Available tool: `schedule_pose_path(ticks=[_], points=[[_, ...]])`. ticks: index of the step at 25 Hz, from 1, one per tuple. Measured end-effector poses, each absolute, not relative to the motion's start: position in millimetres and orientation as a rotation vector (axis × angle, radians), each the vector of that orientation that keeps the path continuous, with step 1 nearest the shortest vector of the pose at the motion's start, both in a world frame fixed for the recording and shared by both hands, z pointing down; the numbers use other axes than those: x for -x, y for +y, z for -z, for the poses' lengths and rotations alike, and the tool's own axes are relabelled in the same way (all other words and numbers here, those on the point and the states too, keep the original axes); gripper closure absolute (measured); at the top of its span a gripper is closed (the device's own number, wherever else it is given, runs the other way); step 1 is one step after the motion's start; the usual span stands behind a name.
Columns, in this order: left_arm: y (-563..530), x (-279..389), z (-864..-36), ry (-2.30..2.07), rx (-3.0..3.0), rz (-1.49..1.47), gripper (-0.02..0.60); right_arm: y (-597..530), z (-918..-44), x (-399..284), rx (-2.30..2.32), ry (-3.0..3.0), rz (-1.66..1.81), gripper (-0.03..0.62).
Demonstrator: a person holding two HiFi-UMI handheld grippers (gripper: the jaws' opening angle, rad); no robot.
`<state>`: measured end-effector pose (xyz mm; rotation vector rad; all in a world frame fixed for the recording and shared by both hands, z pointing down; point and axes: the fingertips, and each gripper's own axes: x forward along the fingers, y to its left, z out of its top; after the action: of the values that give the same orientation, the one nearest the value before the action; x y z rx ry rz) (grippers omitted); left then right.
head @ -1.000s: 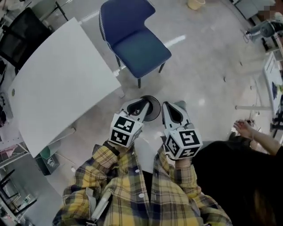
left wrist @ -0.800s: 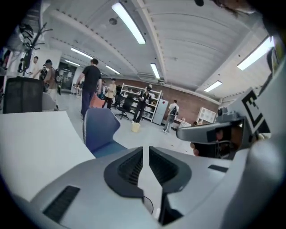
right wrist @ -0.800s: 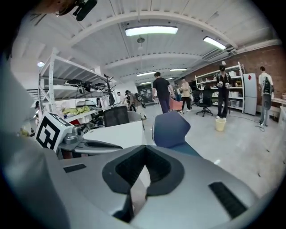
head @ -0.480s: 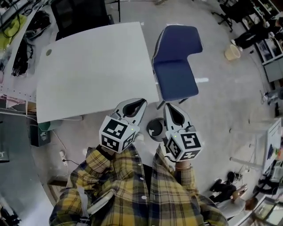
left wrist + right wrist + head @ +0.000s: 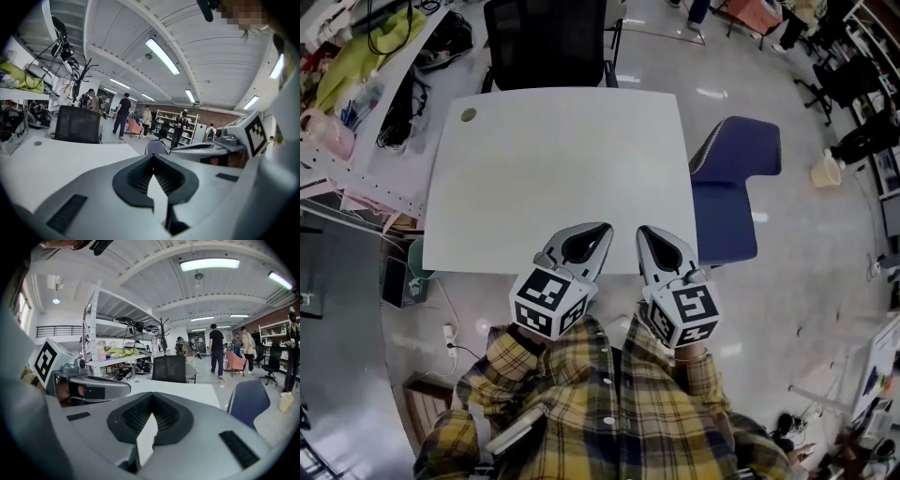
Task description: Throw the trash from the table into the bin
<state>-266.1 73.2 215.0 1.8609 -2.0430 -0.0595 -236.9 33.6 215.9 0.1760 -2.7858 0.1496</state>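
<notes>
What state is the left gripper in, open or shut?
Shut. In its own view the left gripper has its tips touching, with nothing between them.

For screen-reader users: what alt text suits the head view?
From above: a person in plaid holds the left tool and right tool, shut and empty, at the near edge of a white table; a blue chair beside it.
</notes>
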Motion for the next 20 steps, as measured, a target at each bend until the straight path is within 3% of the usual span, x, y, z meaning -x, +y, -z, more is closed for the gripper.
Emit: schedule_pose_path(ticks=[8, 20], points=[[101, 331, -207, -2.096, -1.808, 0.069, 0.572, 58, -211, 310, -0.072, -2.787, -0.130, 0.595], [70, 345, -202, -2.164, -1.723, 0.100, 0.572, 36, -212, 326, 0.087, -2.758, -0.116, 0.595]])
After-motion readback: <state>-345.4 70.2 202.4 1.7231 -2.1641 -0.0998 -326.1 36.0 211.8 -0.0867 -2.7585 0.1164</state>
